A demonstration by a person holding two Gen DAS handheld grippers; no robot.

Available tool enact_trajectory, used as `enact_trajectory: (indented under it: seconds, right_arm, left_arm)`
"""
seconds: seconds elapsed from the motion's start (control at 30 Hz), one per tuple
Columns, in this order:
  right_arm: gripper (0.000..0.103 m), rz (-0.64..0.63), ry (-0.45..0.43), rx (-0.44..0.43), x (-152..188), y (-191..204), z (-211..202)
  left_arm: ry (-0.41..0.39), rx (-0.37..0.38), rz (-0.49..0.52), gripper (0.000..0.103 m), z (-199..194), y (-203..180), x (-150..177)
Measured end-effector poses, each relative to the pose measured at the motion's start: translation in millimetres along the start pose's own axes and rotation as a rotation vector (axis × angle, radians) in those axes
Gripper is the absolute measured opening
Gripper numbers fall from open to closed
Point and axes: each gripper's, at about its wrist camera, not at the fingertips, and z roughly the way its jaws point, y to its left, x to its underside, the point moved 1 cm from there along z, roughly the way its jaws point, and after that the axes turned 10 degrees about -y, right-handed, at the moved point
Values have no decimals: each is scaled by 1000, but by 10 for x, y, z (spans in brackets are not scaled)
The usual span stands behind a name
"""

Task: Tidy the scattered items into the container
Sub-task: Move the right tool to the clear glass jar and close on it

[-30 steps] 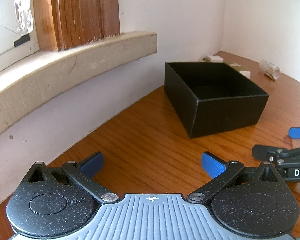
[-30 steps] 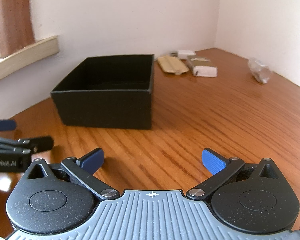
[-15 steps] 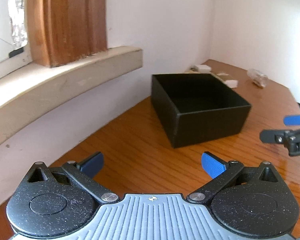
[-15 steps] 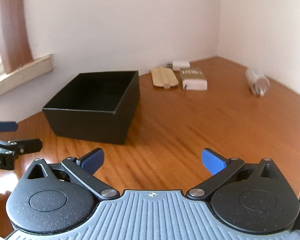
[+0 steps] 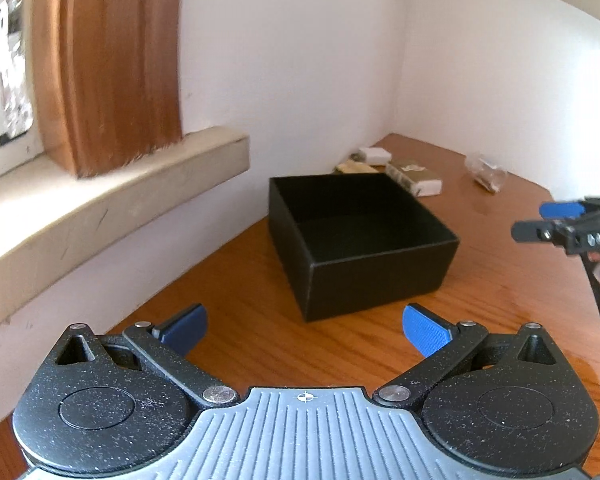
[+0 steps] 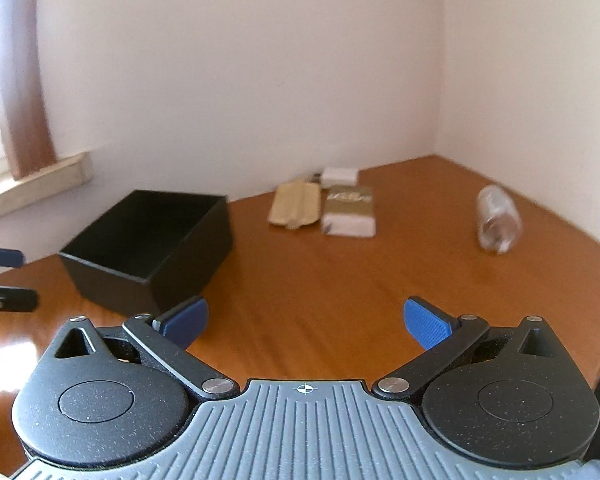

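Items lie scattered on the table (image 6: pixel 340 280) beyond the box (image 6: pixel 156 240): a tan pouch (image 6: pixel 296 208), a gold-and-white pack (image 6: pixel 350 212) touching it, a small white block (image 6: pixel 340 175) behind them by the wall, and a clear jar (image 6: pixel 498 218) on its side, well apart to the right. As far as the left wrist view shows, the box (image 5: pixel 360 236) holds nothing, though part of its floor is hidden by the near wall.

Both grippers hover above the table, short of the box, pointing toward the far corner. The right gripper (image 6: pixel 306 320) has its jaws spread wide and holds nothing; it faces the pouch and pack, with the box off to its left. The left gripper (image 5: pixel 304 330) is likewise wide apart and bare, aimed at the near corner of the box. Each gripper's tips show at the edge of the other's view.

Judging by this, the step in hand is a reach toward the items. To do it well, the right gripper should pick one item alone. The pack and pouch touch, so a finger must come down on the free side. The jar would likely roll; closing across its width, not its ends, seems safer. Jaws should stay wide until they straddle the item.
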Motion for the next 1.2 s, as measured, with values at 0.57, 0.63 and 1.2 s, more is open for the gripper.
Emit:
enact_trajectory:
  seconds: [0.57,0.63,1.2]
  right_arm:
    - [86,25,17,50,-370,-928,438]
    - [86,26,25,58,-394,-1023,524]
    - [69,33,109,122,-557,-1777,1280]
  left_arm:
    - [-38,42,3,103,399,-333,-517]
    - [-40,69,-14,103,485,-370,-566]
    - [-11,131,55,103,1011,-713,-694]
